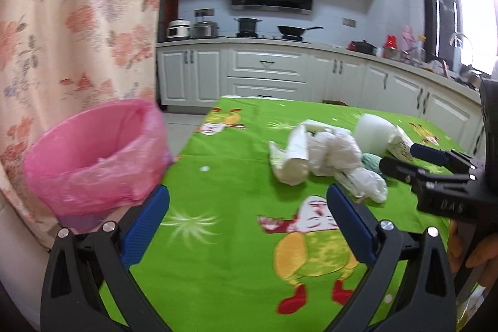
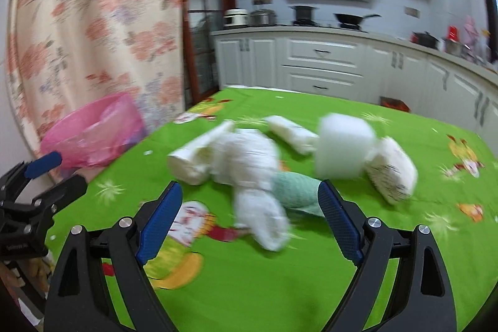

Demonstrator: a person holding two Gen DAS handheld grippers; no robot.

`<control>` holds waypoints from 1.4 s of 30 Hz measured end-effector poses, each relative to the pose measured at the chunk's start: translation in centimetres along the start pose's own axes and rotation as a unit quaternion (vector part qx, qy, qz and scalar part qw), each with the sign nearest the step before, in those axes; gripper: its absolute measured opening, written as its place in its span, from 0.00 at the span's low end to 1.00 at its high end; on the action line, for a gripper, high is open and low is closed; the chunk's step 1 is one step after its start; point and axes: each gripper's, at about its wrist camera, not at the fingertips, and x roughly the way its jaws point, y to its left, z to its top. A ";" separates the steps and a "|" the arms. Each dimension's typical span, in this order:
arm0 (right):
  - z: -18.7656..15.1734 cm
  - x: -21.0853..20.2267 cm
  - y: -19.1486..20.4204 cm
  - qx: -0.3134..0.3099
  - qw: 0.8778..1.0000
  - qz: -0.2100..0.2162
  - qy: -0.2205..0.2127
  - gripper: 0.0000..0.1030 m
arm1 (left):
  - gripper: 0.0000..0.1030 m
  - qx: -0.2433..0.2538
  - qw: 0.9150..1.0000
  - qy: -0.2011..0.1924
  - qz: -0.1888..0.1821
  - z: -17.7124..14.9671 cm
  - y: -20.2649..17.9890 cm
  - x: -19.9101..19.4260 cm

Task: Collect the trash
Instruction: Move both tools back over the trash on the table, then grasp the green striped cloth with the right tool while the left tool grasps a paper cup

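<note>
A heap of trash lies on the green tablecloth [image 1: 224, 182]: a crumpled white plastic bag [image 1: 339, 156] [image 2: 249, 157], white paper rolls [image 1: 295, 154] [image 2: 193, 159], a white foam block [image 1: 372, 131] [image 2: 344, 145], a pale green wad [image 1: 372, 162] [image 2: 295, 190] and a speckled white packet [image 2: 390, 173]. A bin with a pink liner [image 1: 93, 157] [image 2: 93, 139] stands off the table's left edge. My left gripper [image 1: 247, 207] is open and empty, near side of the heap. My right gripper [image 2: 250, 203] is open, its jaws around the bag's tail and green wad; it also shows in the left wrist view [image 1: 401, 159].
A floral curtain [image 1: 77, 21] hangs behind the bin. White kitchen cabinets [image 1: 264, 70] and a counter with pots run along the far wall. The left gripper shows at the lower left of the right wrist view [image 2: 56, 176].
</note>
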 end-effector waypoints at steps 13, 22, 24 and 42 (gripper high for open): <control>-0.7 -0.1 -5.3 0.028 0.998 -0.062 0.010 0.81 | 0.95 -0.007 0.999 0.043 -0.010 2.4 -2.7 6.5; -0.2 3.4 -5.5 0.013 0.994 -0.075 0.080 0.78 | 0.94 -0.005 0.997 0.078 0.000 3.0 -3.0 10.2; 0.0 4.4 -5.5 0.009 0.992 -0.079 0.098 0.78 | 0.92 0.000 0.996 0.091 0.001 3.1 -3.2 11.2; 0.7 8.2 -3.2 -0.038 0.987 -0.039 0.149 0.42 | 0.55 -0.022 0.986 0.162 -0.038 3.5 -3.7 16.4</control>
